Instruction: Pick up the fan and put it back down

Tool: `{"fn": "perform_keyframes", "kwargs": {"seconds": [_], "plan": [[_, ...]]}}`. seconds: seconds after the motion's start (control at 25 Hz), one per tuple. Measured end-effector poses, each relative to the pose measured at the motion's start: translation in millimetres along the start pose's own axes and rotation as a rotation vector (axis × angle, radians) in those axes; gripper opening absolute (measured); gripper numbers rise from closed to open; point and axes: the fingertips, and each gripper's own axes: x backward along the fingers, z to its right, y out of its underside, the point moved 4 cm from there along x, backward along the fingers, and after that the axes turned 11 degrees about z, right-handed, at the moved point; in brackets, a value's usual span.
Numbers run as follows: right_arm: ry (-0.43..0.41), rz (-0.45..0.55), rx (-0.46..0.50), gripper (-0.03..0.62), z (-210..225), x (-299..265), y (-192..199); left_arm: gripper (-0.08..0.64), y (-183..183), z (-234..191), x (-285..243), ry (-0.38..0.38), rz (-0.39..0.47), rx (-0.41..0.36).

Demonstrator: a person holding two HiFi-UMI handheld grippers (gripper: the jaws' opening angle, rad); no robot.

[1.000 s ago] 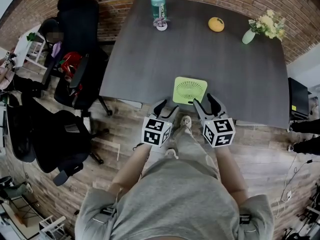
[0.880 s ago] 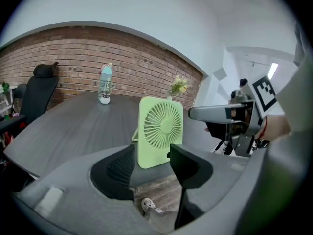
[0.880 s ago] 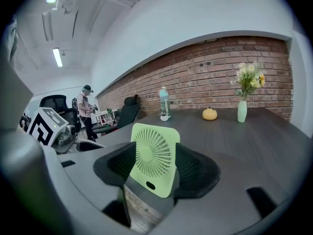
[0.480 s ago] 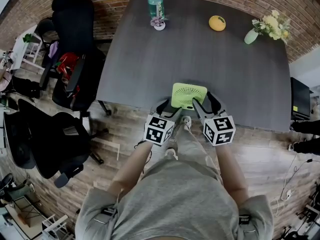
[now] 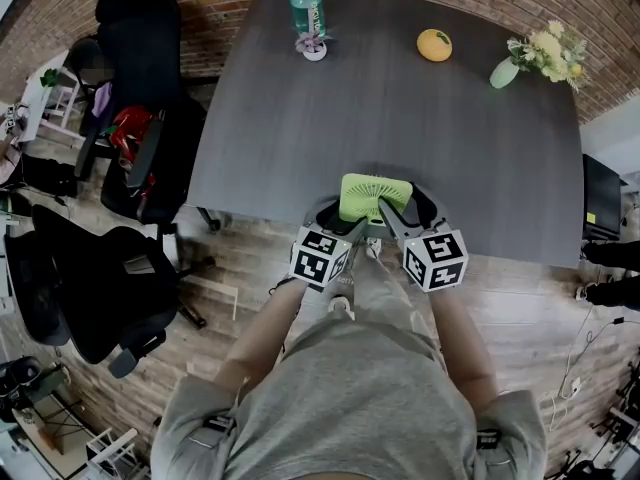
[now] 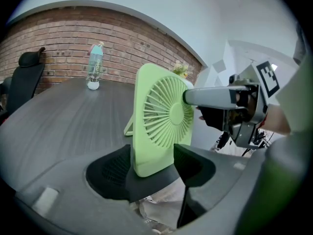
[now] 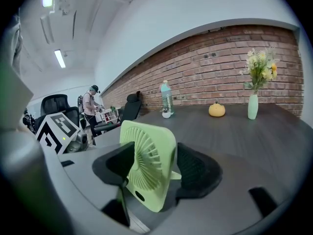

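A light green square fan stands upright on its kickstand at the near edge of the dark table. My left gripper comes at the fan's left side and my right gripper at its right. In the left gripper view the fan stands edge-on between the two black pads, with the right gripper's finger across its grille. In the right gripper view the fan likewise stands between the pads. Both grippers' jaws have just been opening and do not press on the fan.
At the table's far side stand a teal bottle with a small white dish, a yellow round fruit and a vase of flowers. Black office chairs crowd the left. A person stands far off.
Both grippers have moved forward and down from just behind the fan until its sides are between their jaws. Their jaws stand wider. The fan has stayed on the table.
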Motion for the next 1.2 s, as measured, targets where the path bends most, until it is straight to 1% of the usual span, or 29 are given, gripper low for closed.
{"fn": "perform_keyframes", "kwargs": {"seconds": [0.48, 1.0, 1.2], "plan": [[0.014, -0.017, 0.010, 0.253, 0.6, -2.4, 3.6, 0.260, 0.9, 1.9, -7.0, 0.008, -0.010, -0.021], [0.028, -0.023, 0.005, 0.252, -0.7, -1.7, 2.1, 0.259, 0.4, 2.2, -5.8, -0.012, -0.015, -0.026], [0.026, -0.004, 0.012, 0.250, -5.8, 1.2, -2.1, 0.255, -3.7, 1.2, -0.6, -0.028, -0.009, -0.049]]}}
